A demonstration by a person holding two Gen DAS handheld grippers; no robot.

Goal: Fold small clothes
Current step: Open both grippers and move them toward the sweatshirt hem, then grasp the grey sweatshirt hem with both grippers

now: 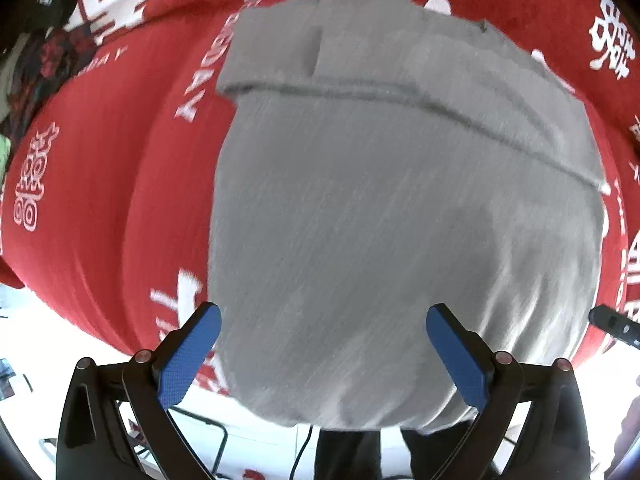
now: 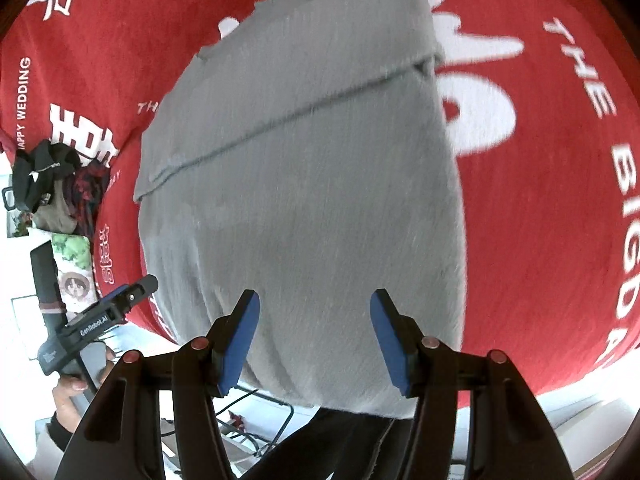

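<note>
We hold our left gripper point(image 1: 323, 320) and right gripper point(image 2: 315, 308) over the near edge of the grey cloth point(image 1: 400, 220), which lies flat on the red blanket point(image 1: 120, 180). Both sets of fingers are spread wide and pinch nothing. We think they sit side by side so each can grab one part of that edge for a fold.

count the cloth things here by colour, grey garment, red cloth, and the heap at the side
grey garment: 1
red printed cloth under it: 1
side heap: dark, red-patterned and green-print pieces, count unclear
Total: 2 sure, plus the heap
</note>
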